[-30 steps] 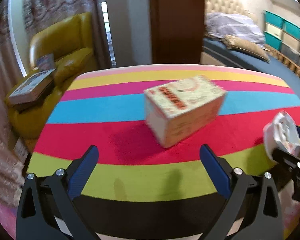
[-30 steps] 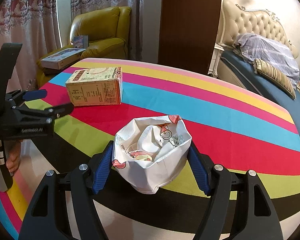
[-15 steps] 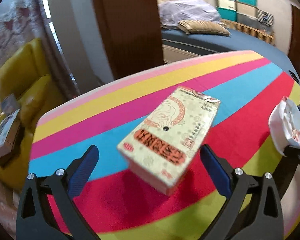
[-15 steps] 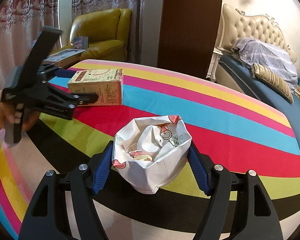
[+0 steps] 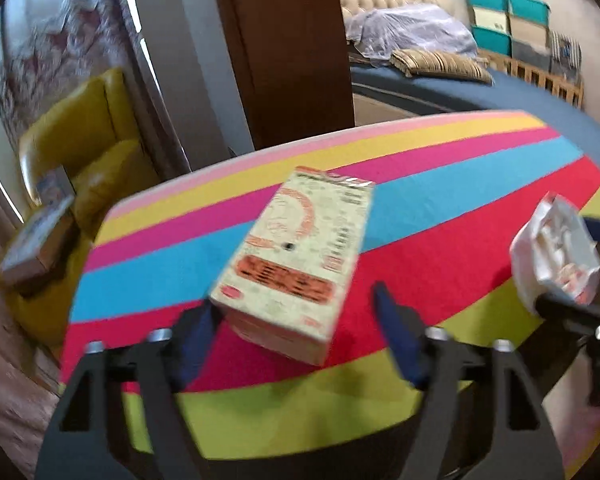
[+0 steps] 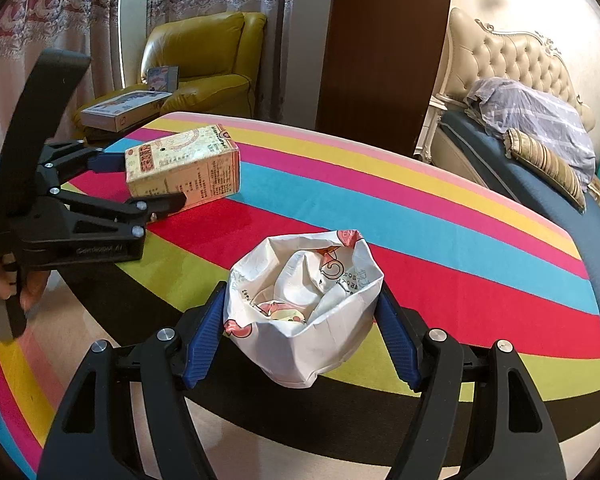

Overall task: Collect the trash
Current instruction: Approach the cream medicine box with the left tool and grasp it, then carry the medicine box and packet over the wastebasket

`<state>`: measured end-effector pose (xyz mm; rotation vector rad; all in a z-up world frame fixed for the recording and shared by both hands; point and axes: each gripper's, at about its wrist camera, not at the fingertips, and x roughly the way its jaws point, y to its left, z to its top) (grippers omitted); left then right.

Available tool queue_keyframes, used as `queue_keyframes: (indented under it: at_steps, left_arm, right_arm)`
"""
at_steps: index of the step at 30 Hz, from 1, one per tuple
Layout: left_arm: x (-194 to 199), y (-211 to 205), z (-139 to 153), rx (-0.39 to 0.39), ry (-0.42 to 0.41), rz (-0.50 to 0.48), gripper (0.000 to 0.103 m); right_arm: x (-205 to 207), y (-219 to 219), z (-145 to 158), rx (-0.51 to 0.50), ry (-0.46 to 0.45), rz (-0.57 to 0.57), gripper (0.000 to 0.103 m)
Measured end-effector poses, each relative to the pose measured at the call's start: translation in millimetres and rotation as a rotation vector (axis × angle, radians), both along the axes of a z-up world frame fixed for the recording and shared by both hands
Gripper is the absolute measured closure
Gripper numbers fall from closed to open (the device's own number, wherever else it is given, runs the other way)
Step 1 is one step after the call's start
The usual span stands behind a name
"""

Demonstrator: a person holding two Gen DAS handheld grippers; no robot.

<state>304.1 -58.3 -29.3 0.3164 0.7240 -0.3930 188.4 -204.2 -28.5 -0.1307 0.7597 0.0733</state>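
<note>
A cream carton with orange print (image 5: 296, 256) lies on the rainbow-striped tabletop (image 5: 460, 200). My left gripper (image 5: 294, 308) straddles its near end and its jaws are closing; the left pad is at the carton's corner, while the right pad stands clear of it. The right wrist view shows the same carton (image 6: 180, 164) between the left gripper's (image 6: 144, 182) fingers, with a person's hand on the handle. My right gripper (image 6: 300, 292) is shut on a crumpled white paper bag (image 6: 304, 312) with its mouth open upward, held over the table's near edge (image 6: 380, 400). That bag (image 5: 556, 256) also appears at the left view's right side.
A yellow armchair (image 6: 204, 64) with flat boxes (image 6: 126, 110) on it stands behind the table's left end. A dark wooden post (image 6: 384, 48) rises behind the table. A bed with pillows (image 6: 540, 128) is at the right, and teal storage bins (image 5: 508, 20) stand beyond it.
My left gripper has rolled and moved in on the carton, which now sits between its jaws; the jaws have narrowed a little. The right gripper and its bag have not moved.
</note>
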Motion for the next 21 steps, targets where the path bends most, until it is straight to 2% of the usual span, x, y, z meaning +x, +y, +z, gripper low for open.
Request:
queue_keyframes:
  at_steps: [1,4,7,8,9,10,12,15,21]
  left_arm:
    - [-1,0,1,-0.003,-0.008,0.01,0.008]
    - [3,-2,2,0.023,-0.029,0.046,0.007]
    - [15,-3,0,0.01,-0.006,0.069,0.007]
    - [21,-2,-2,0.003,0.021,0.078,0.013]
    - [24,-2,-2,-0.005,0.035,0.078,0.034]
    - [27,-3,-2,-0.013,0.045,0.074,0.035]
    - [21,-4,2,-0.026,0.028,0.064,0.044]
    - [1,-2,5,-0.033,0.006,0.084,0.048]
    - [-43,24,12,-0.093,0.005,0.215,0.051]
  right_arm:
    - [1,-1,1,-0.002,-0.001,0.002,0.035]
    - [1,-1,0,-0.007,0.0,0.001,0.035]
    - [1,-2,0,-0.006,0.0,-0.002,0.035]
    - [1,-2,0,-0.006,0.0,-0.004,0.035]
    - [1,-2,0,-0.005,0.0,-0.007,0.035]
    - [1,-2,0,-0.004,-0.001,-0.01,0.035]
    - [0,-2,1,-0.004,-0.004,-0.013,0.035]
    - [0,1,1,-0.007,-0.004,-0.012,0.035]
    - [-1,2,1,-0.005,-0.003,-0.006,0.035]
